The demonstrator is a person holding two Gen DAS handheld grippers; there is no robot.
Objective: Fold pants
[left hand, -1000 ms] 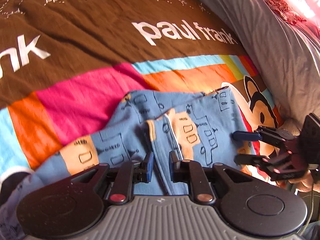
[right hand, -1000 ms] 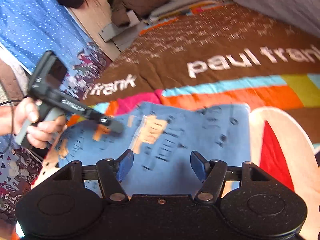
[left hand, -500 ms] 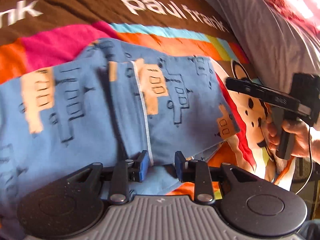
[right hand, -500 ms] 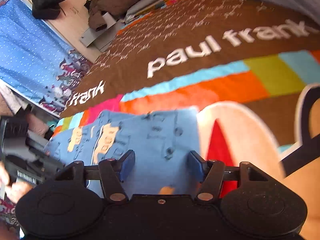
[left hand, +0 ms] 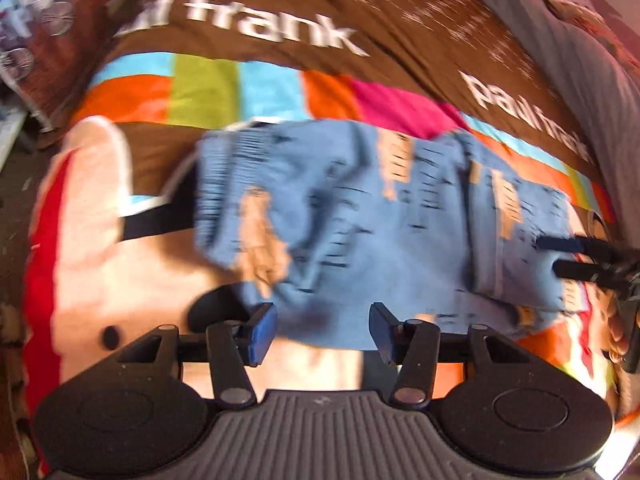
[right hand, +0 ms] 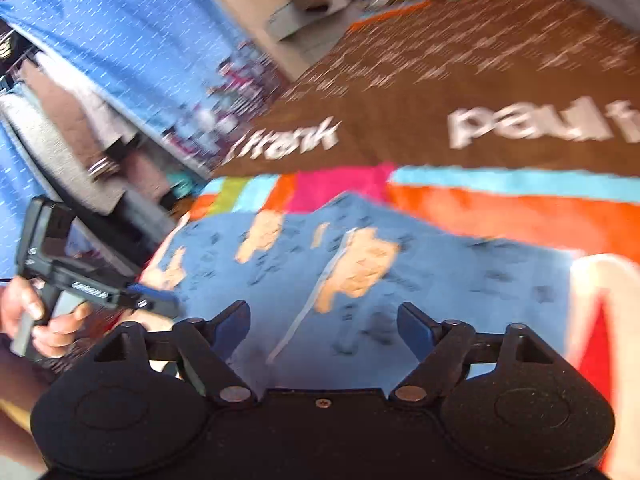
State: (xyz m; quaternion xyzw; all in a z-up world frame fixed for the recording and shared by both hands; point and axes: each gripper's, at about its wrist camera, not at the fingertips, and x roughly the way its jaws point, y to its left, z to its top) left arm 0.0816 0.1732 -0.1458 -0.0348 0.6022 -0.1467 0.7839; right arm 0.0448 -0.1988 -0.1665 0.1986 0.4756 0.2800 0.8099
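Observation:
Blue pants [left hand: 360,216] with orange patches and dark line drawings lie partly folded on a colourful blanket [left hand: 208,88]. My left gripper [left hand: 322,334] hovers at the pants' near edge, pointing steeply down. Its jaws are opening and the pads touch no cloth. In the right wrist view, my right gripper [right hand: 324,328] hangs over the pants [right hand: 400,280], jaws opening wide with only cloth beneath them. The right gripper [left hand: 560,257] also shows at the pants' right end, and the left gripper [right hand: 156,300] at their left end. Both views are motion-blurred.
A grey pillow [left hand: 580,20] borders the blanket's far right side. A blue dotted cloth [right hand: 100,40] hangs off the bed's left, with boxes on the floor [right hand: 304,8] beyond. A person's hand [right hand: 24,312] grips the left tool's handle.
The left gripper's jaws spread from nearly shut on a pants fold to well apart, and its view swung along the pants. The right gripper's jaws widened and it swung back over the pants.

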